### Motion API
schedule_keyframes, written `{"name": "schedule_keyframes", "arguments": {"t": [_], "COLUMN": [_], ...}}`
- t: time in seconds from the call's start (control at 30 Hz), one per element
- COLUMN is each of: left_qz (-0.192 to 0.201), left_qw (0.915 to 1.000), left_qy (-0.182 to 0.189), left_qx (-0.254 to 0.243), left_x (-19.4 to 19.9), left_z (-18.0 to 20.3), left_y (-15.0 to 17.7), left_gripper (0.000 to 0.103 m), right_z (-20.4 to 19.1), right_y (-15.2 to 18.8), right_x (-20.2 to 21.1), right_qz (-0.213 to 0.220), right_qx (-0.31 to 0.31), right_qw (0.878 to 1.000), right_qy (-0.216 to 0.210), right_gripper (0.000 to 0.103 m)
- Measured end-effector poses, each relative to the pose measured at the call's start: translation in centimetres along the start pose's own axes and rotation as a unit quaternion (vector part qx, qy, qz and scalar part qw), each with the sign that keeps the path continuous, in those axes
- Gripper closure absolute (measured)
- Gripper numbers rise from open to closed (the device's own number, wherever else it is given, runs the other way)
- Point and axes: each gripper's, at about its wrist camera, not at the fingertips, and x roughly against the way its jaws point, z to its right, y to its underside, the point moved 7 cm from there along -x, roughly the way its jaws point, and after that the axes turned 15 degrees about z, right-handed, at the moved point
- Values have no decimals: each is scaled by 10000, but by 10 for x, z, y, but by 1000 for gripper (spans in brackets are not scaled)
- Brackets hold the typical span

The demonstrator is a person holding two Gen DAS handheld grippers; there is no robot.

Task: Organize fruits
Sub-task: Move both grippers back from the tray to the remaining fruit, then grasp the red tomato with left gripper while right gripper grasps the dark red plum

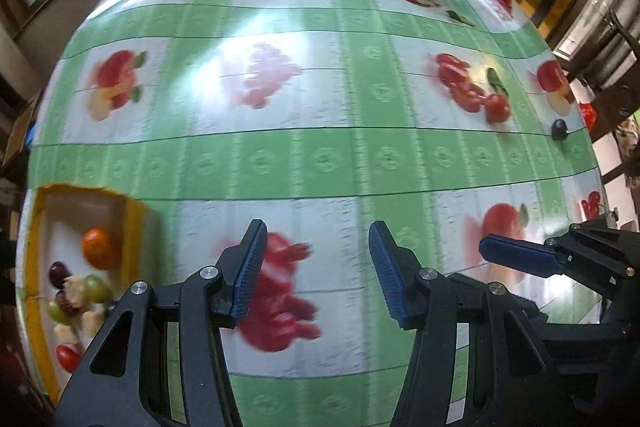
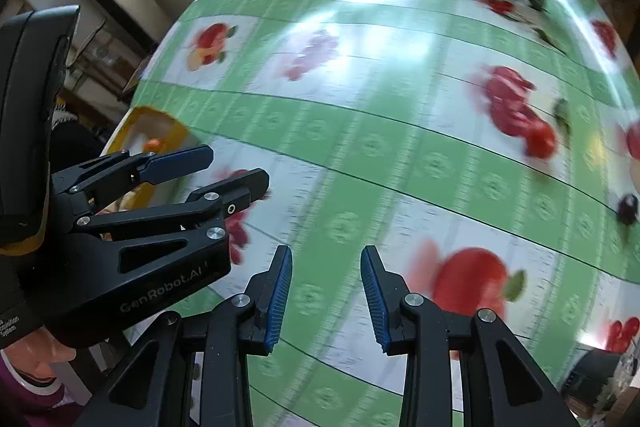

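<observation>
Left wrist view: the left gripper [image 1: 318,269] hangs over the fruit-print tablecloth [image 1: 320,155] with its jaws apart and nothing between them. A yellow tray [image 1: 134,223] lies close off its left side, holding an orange [image 1: 100,247], grapes and other pieces. A loose red tomato [image 1: 497,107] and a dark grape [image 1: 559,129] sit well ahead and to the right, beyond the right gripper [image 1: 516,253], whose one visible finger enters from the right edge.

Right wrist view: the right gripper [image 2: 326,291] points down at bare cloth, its jaws parted and empty. The red tomato [image 2: 540,143] and the dark grape [image 2: 627,207] lie ahead and to its right, the grape nearer. The left gripper [image 2: 226,167] and the tray [image 2: 176,123] are off to its left. Both loose fruits are roundish, with no long axis to line up on. Judged from this, the right hand is the nearer one for either pick, and the tray lies across on the left hand's side
</observation>
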Motion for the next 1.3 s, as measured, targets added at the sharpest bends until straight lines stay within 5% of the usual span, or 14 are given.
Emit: {"name": "schedule_keyframes", "arguments": {"t": [0.47,0.77,1.3], "left_qz": [-48,-101,-249], "left_qw": [9959,9926,9898], "left_qy": [887,1150,1337], "left_qx": [-147,-375,-424], "left_x": [-44,-80,-114], "left_z": [90,142,172], "left_y": [-40,-66,-77], "left_gripper": [50,50,50], "right_z": [123,218,268], "right_y": [-14,-35,-37], "right_x": [51,77,28], "right_qz": [276,-42,-766], "right_qx": [-734,-753,-461], "right_qw": [9928,9833,9855], "right_qy": [901,1655,1443], "right_gripper": [67,65,64]}}
